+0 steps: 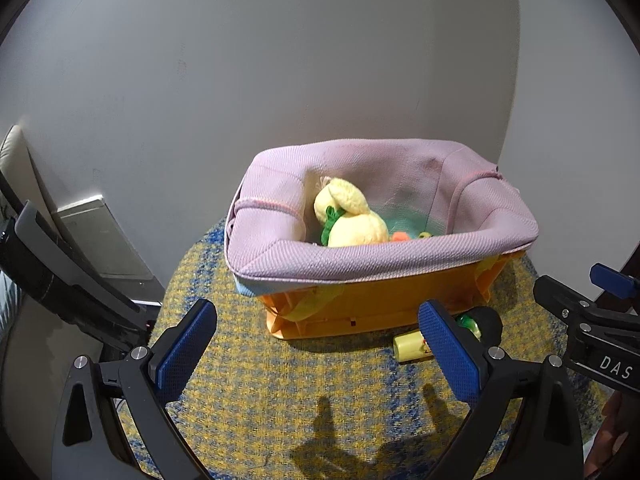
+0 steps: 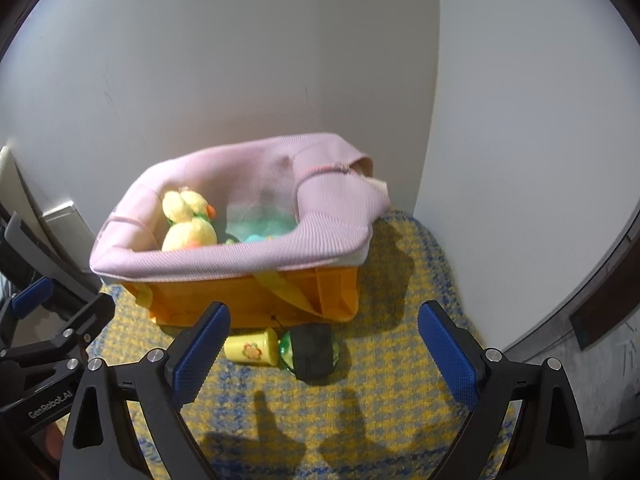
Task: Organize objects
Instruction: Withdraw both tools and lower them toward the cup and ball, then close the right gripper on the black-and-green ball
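An orange bin with a pink fabric liner (image 1: pixel 360 256) (image 2: pixel 224 256) stands on a yellow and blue mat against the wall. A yellow plush duck (image 1: pixel 352 216) (image 2: pixel 188 224) lies inside it with other small toys. In front of the bin lie a small yellow cup (image 2: pixel 252 348) (image 1: pixel 410 346) and a green toy with a black wheel (image 2: pixel 314 352) (image 1: pixel 486 322). My left gripper (image 1: pixel 320 348) is open and empty, just short of the bin. My right gripper (image 2: pixel 324 352) is open and empty, with the cup and wheel toy between its fingers' line, farther ahead.
The woven mat (image 1: pixel 280 392) (image 2: pixel 392 320) covers a small round surface in a wall corner. A grey panel and dark rail (image 1: pixel 80 240) stand at the left. The other gripper shows at each view's edge (image 1: pixel 592 320) (image 2: pixel 48 336).
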The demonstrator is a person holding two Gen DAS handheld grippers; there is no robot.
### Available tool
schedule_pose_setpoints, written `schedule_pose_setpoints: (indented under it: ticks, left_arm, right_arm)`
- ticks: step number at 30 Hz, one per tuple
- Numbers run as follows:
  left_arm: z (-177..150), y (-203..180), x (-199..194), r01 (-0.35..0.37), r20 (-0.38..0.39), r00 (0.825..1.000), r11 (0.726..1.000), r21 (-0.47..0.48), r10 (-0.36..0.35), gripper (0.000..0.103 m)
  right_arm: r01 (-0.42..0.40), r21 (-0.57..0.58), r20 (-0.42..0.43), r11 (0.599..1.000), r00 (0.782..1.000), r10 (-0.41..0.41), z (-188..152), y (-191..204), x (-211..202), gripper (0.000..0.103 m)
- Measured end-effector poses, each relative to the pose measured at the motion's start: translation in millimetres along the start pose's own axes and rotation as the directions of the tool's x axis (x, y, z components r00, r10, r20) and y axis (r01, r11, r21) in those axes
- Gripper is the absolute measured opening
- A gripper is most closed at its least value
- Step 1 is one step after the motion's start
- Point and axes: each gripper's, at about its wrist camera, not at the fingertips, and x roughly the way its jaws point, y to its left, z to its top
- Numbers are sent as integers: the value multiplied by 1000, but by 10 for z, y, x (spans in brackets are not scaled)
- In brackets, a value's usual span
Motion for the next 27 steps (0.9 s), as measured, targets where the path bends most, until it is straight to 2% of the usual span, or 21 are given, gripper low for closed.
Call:
schedule_pose_setpoints:
  ticks: [14,27]
  left_arm:
    - [-385,15,401,-33,-27,999,999,-28,32,103]
    - [-596,-9,620,-54,-20,998,998,-43,53,103]
  right_arm:
    - [-10,19,-81,1000,997,12,-363,-13,571,93]
    - [-20,25,-132,999,991,23,-546,-13,994,79]
